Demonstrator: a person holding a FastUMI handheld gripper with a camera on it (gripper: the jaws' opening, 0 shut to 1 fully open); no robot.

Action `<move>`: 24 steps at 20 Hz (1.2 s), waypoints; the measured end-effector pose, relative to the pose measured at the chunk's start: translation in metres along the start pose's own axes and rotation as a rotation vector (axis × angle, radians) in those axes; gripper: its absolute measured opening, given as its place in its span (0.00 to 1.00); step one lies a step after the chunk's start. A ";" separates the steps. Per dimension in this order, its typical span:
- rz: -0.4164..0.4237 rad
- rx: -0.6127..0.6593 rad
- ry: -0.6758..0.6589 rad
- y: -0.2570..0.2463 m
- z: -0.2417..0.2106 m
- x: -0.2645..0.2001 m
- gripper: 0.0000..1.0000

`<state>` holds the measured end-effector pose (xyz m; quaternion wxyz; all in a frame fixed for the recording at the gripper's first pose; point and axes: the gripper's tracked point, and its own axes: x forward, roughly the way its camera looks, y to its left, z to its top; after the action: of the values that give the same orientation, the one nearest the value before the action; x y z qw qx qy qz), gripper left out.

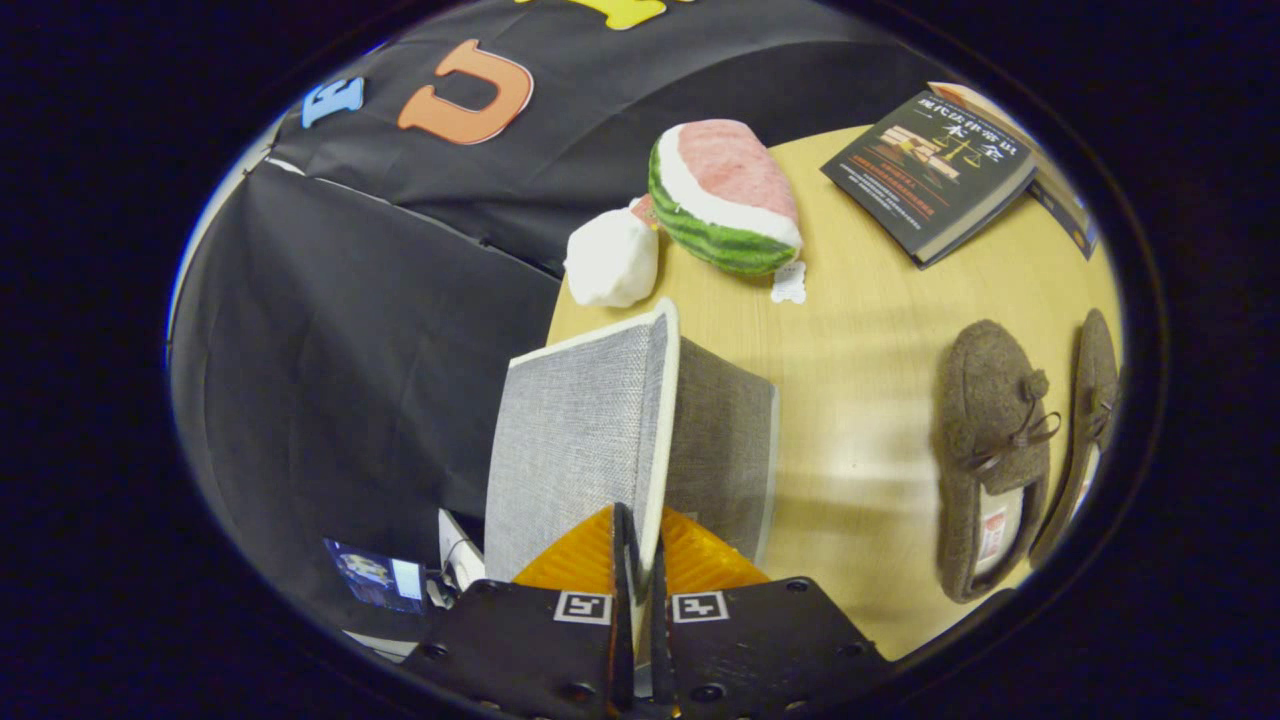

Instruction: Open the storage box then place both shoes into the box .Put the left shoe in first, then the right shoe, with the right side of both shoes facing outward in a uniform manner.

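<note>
The grey fabric storage box (725, 450) stands on the wooden table (860, 400) just ahead of my fingers. Its lid (575, 430), grey with a white rim, is swung up on edge, and my gripper (640, 560) is shut on that rim, both fingers pressing on it from either side. Two brown felt shoes lie side by side to the right of the box: the nearer one (990, 450) with a small bow, and the farther one (1090, 420) beyond it, seen partly.
A plush watermelon slice (725, 195) and a white soft lump (612, 260) sit beyond the box. A dark book (930, 170) lies on another book at the far right. Black cloth walls stand left and behind.
</note>
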<state>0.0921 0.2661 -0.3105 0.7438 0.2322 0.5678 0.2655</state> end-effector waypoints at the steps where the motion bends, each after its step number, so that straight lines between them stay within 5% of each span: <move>1: -0.003 0.010 0.000 0.001 0.002 -0.005 0.01; 12: 0.076 -0.010 -0.058 0.098 0.016 -0.056 0.01; 17: 0.009 -0.038 -0.066 0.133 0.016 -0.050 0.00; 24: 0.062 -0.062 -0.032 0.211 0.007 -0.024 0.00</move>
<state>0.0657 0.4081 -0.1549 0.7510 0.2308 0.5398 0.3022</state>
